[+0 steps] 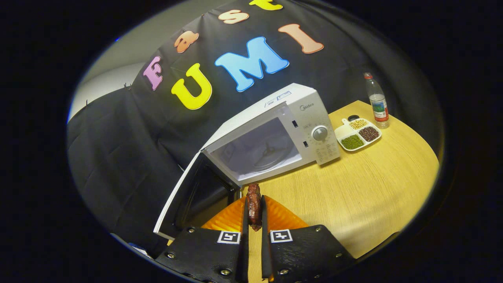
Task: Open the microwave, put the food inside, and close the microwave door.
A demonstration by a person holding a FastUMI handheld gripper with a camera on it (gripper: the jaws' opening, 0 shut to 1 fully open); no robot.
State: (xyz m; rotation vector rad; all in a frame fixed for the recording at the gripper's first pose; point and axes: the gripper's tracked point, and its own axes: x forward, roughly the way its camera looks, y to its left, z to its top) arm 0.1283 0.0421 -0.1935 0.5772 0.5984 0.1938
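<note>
Now the gripper (254, 214) is clamped from both sides on a brown piece of food (254, 204) held between its fingers, just ahead of which stands the microwave (275, 133) with its door (188, 192) swung open on the table (373, 188).

Door's (184, 196) lower corner behind jaws

Claw (254, 204) grips food (254, 205) before open microwave (271, 137).
</note>
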